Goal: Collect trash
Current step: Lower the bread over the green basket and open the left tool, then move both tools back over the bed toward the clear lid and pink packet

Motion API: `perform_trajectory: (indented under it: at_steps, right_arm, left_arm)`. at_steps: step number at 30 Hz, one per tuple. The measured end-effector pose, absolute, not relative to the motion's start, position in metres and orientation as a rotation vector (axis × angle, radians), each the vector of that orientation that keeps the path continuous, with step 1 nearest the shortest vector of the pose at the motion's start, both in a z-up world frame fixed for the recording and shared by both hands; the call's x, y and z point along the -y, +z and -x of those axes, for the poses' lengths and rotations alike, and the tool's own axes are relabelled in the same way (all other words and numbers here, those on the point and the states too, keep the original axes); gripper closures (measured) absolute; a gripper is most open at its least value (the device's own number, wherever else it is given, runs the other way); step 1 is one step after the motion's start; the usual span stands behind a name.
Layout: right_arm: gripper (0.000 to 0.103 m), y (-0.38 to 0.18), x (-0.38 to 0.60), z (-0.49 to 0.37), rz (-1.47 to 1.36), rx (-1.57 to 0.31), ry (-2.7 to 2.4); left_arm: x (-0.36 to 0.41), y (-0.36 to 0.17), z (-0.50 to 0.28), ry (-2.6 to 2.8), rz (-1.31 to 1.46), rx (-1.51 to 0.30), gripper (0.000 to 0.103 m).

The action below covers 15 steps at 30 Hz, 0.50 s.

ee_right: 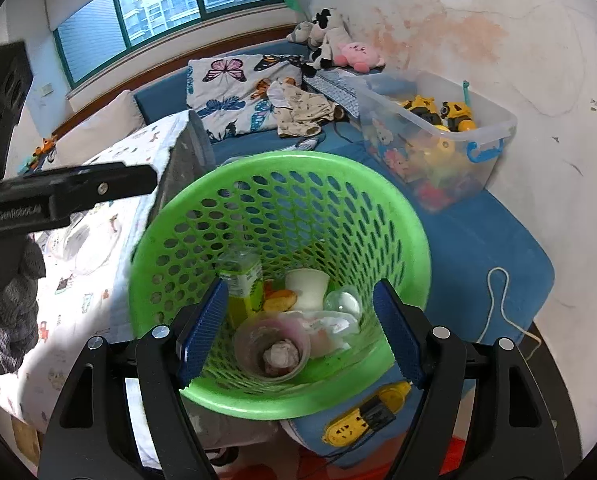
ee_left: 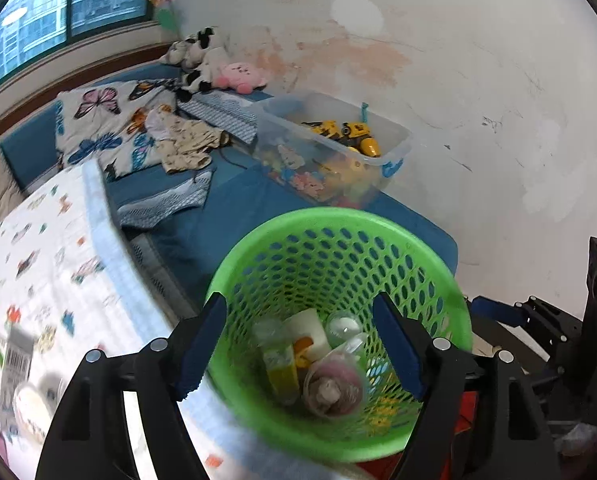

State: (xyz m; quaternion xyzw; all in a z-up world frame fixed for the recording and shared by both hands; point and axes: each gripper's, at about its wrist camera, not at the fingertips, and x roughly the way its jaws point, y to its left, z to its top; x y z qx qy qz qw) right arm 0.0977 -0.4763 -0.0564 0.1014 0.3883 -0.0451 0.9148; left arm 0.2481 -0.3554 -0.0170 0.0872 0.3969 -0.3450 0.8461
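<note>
A green mesh basket (ee_left: 338, 216) stands beside the bed, and in the right wrist view its rim (ee_right: 278, 160) fills the middle. Inside lie a clear plastic cup with a crumpled tissue (ee_left: 334, 388) (ee_right: 272, 350), a green-labelled bottle (ee_right: 242, 280), a white paper cup (ee_right: 308, 286) and a clear dome lid (ee_right: 342, 302). My left gripper (ee_left: 300, 346) hangs open over the basket mouth with nothing between its blue pads. My right gripper (ee_right: 298, 328) is also open above the basket and holds nothing.
The bed's patterned sheet (ee_left: 38, 260) lies left of the basket, with a clear plastic wrapper (ee_right: 82, 244) on it. A transparent toy box (ee_right: 498, 120) sits on the blue mat behind. A yellow power strip (ee_right: 366, 412) lies under the basket's near edge. Plush toys (ee_right: 354, 54) line the wall.
</note>
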Motion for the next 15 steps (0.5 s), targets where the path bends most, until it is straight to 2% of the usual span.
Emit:
perform_trajectory:
  at_steps: [15]
  right_arm:
    - [0.026, -0.048, 0.400, -0.115, -0.152, -0.797, 0.046]
  left_arm:
    - [0.238, -0.025, -0.215, -0.554, -0.101, -0.839, 0.029]
